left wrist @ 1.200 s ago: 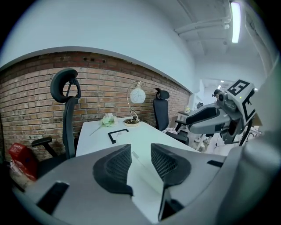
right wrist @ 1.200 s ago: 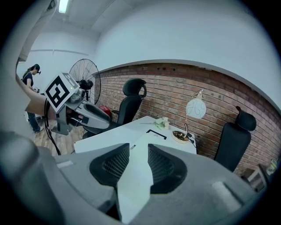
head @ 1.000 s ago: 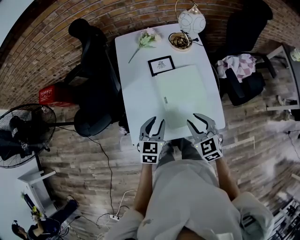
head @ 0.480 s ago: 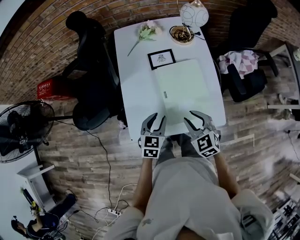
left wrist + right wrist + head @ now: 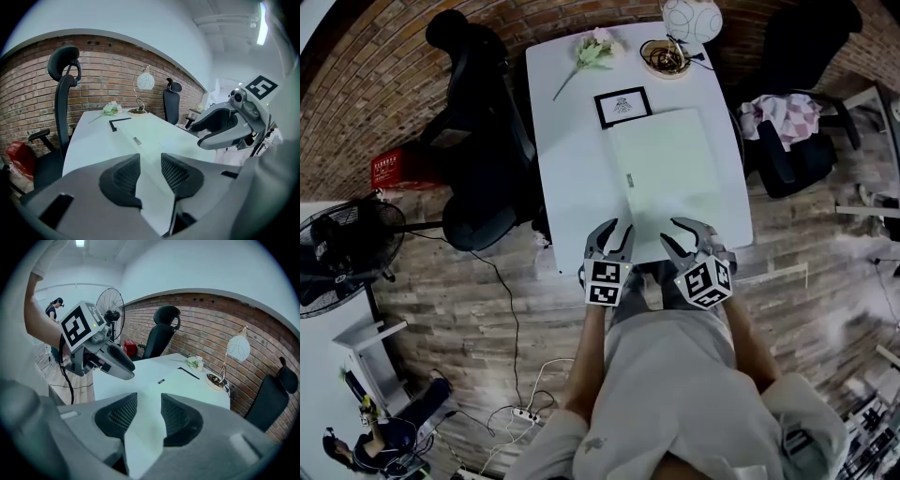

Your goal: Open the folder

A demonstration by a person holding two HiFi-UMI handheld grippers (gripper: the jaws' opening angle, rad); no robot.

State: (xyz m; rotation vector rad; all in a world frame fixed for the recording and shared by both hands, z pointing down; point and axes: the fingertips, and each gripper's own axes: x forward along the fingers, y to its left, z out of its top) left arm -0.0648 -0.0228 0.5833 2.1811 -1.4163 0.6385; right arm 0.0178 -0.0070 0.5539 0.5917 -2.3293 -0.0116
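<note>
White desk (image 5: 572,169), closed green folder (image 5: 670,178) lying flat on it. Both my claws have crept closer to its near edge: left gripper (image 5: 615,232) gaping, empty; right gripper (image 5: 673,234) jaws opening, empty too.

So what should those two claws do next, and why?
Probably lower the right gripper onto the near edge of the folder to catch its cover. The folder lies shut and flat on the table. The left gripper and the right hover by that edge, jaws empty, the right's opening.
</note>
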